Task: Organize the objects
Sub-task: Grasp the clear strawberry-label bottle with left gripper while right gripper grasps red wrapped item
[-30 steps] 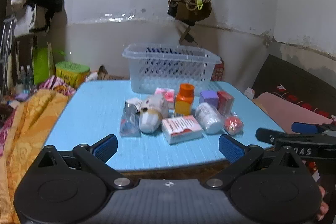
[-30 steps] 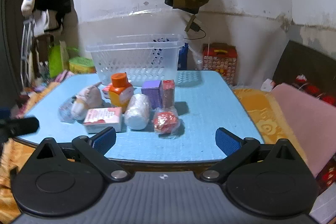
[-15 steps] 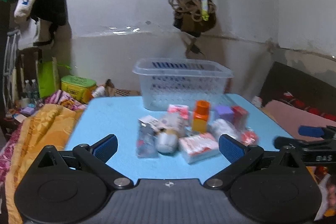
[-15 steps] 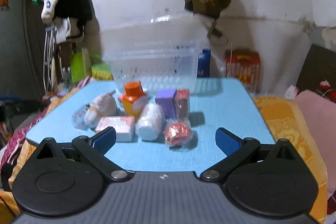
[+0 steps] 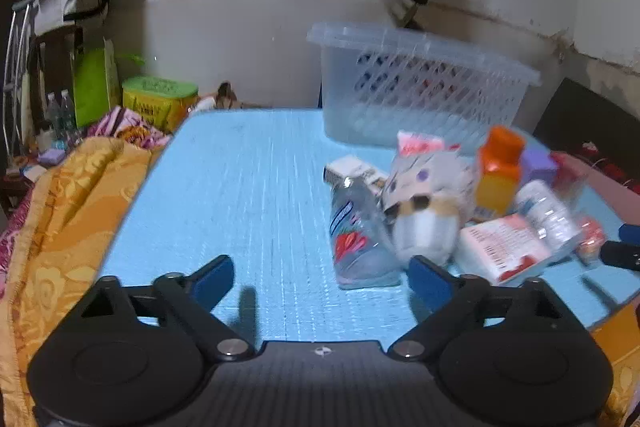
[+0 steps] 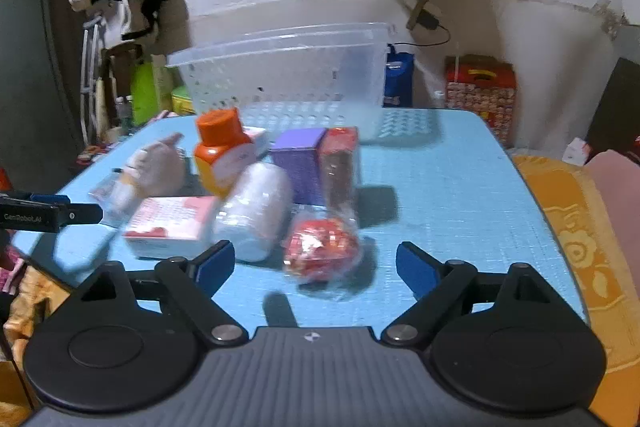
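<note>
Your left gripper (image 5: pixel 322 277) hung spread wide and empty over the near edge of the blue bench (image 5: pixel 248 187). Taking the orange-capped bottle (image 6: pixel 222 151) as the landmark: farthest to its left lay the clear pouch (image 5: pixel 358 231), flat, with the cream plush toy (image 5: pixel 426 211) touching it between pouch and bottle. In front of the bottle sat the pink-and-white box (image 6: pixel 170 221), and just right of that box the white bottle (image 6: pixel 254 211) lay on its side. To the bottle's right stood the purple box (image 6: pixel 298 163) with the red box (image 6: pixel 340 163) pressed against it. Nearer you than those two, the wrapped red ball (image 6: pixel 320 251) rested on the bench. Behind the bottle stood the clear plastic basket (image 6: pixel 280 71); I couldn't tell whether anything was in it. Your right gripper (image 6: pixel 316 265) was likewise spread and holding nothing, with the ball just ahead of its fingers.
</note>
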The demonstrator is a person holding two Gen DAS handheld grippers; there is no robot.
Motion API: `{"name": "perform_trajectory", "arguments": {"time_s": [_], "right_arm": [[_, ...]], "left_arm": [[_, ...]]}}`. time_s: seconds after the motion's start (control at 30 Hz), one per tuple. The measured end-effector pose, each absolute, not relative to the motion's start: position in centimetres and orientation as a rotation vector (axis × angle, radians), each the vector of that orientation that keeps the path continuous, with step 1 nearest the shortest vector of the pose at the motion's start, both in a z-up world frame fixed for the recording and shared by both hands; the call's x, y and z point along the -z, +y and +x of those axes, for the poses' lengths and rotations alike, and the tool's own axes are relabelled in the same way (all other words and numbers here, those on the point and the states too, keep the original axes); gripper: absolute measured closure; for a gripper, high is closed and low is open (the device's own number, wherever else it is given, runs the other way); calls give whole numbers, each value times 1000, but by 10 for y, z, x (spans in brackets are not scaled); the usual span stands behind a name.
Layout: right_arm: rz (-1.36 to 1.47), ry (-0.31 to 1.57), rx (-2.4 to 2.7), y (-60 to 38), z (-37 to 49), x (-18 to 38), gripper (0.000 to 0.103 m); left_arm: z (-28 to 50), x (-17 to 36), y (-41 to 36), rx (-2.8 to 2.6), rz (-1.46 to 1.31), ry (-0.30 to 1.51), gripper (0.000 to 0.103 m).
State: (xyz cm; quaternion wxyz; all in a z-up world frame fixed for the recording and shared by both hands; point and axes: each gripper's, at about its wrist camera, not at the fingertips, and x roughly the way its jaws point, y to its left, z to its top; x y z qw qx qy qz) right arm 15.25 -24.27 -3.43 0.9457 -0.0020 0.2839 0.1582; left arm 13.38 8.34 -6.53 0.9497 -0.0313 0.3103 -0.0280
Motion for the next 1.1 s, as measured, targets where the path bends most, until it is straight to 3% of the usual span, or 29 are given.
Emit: {"name": "perform_trajectory", "arguments": {"time_s": [0.07, 0.17, 0.23, 0.3, 0.93, 0.97, 1.0, 1.1], "right_arm": [[-15, 579, -317, -243, 157, 39, 17], [-58, 569, -300, -239, 162, 48, 33], [-48, 555, -310, -240, 164, 52, 36], [-53, 531, -322, -239, 161, 54, 49], [-55, 502, -354, -240, 157, 53, 46], [-49, 500, -355, -241, 157, 54, 49], [-44, 498, -354, -243, 157, 54, 50], [-23, 488, -367, -246, 156, 54, 51]], "left_arm": [[138, 75, 83, 63, -62, 628, 13], [140, 81, 74, 38, -3, 589, 13], [141, 82, 67, 40, 15, 572, 12], [145, 81, 63, 42, 19, 565, 12], [190, 76, 61, 15, -14, 625, 10], [190, 76, 62, 12, -19, 621, 11], [188, 76, 62, 12, -22, 609, 20], [179, 75, 67, 9, -42, 562, 20]]}}
